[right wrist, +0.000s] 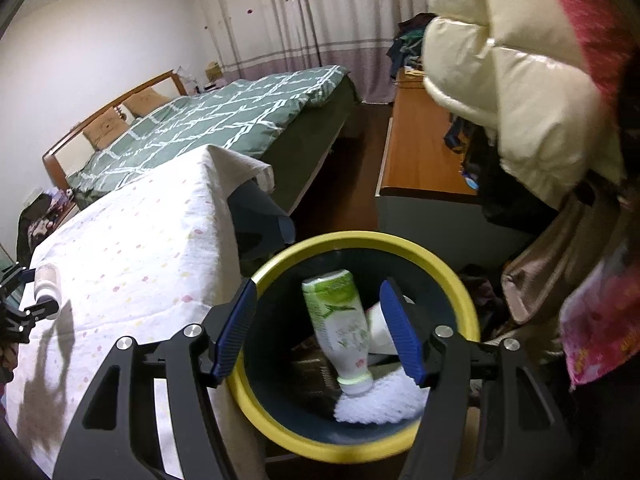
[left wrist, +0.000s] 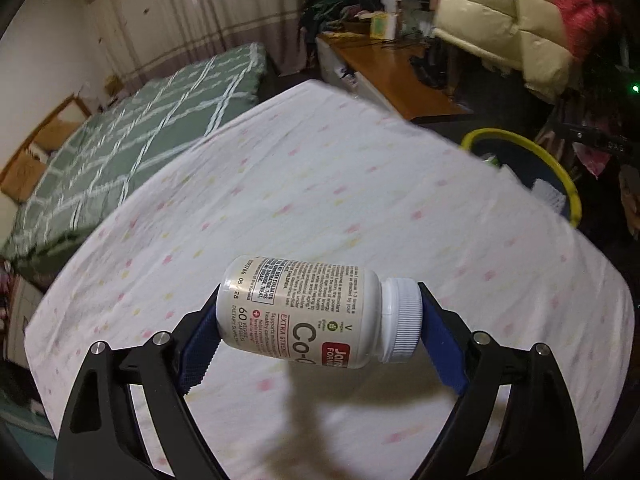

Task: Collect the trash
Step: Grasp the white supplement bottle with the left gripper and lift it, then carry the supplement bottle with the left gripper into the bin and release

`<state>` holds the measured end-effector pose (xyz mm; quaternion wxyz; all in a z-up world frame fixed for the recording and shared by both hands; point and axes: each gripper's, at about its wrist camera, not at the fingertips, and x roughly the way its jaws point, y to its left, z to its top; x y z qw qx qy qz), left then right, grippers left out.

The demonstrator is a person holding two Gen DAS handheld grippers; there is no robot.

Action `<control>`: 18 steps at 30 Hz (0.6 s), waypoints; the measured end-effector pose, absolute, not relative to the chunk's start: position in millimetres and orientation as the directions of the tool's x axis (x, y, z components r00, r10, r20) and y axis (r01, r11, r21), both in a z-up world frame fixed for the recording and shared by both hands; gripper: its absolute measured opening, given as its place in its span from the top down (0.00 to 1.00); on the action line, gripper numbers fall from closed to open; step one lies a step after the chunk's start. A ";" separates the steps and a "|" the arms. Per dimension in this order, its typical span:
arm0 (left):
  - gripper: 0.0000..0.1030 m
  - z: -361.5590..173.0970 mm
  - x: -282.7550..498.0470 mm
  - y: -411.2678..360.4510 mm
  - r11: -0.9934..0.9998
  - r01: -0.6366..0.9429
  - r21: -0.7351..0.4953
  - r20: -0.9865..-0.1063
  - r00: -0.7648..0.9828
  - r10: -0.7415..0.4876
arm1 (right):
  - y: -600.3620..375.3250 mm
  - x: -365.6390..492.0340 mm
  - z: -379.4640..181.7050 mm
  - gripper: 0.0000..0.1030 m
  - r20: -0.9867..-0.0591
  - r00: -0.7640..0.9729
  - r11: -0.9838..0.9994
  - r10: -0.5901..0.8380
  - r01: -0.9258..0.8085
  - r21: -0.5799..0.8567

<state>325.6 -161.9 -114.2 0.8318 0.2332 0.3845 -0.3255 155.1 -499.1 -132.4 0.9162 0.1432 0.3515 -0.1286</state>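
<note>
A white supplement bottle (left wrist: 304, 312) with a ribbed white cap hangs sideways just above the dotted white tablecloth (left wrist: 320, 168), casting a shadow below. My left gripper (left wrist: 320, 304) is shut on it end to end, one blue pad on the base and one on the cap. The right wrist view shows the same bottle (right wrist: 47, 282) at the far left. My right gripper (right wrist: 318, 292) stands open over a dark bin with a yellow rim (right wrist: 360, 240). Inside the bin lie a green-and-white bottle (right wrist: 340, 320), cap down, a white cup (right wrist: 374, 328) and white tissue (right wrist: 380, 400); neither pad touches them.
The bin's yellow rim (left wrist: 520, 140) stands off the table's right edge. A bed with a green quilt (right wrist: 200, 120) lies behind the table. A wooden desk (right wrist: 420, 148) with clutter stands beyond the bin, and a cream puffy jacket (right wrist: 512, 80) hangs at the upper right.
</note>
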 end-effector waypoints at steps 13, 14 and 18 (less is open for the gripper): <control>0.15 -100.8 261.7 -358.7 0.492 0.865 0.097 -0.793 0.366 -0.486 | -532.1 68.3 -123.8 0.41 -0.653 0.718 0.893 -0.242 0.427 0.138; 0.15 -103.3 261.4 -369.3 0.485 0.870 0.093 -0.796 0.357 -0.488 | -533.3 62.7 -123.8 0.41 -0.654 0.714 0.892 -0.249 0.432 0.133; 0.15 -114.9 260.4 -414.3 0.458 0.886 0.067 -0.813 0.315 -0.490 | -537.8 45.5 -123.5 0.41 -0.654 0.712 0.886 -0.258 0.444 0.134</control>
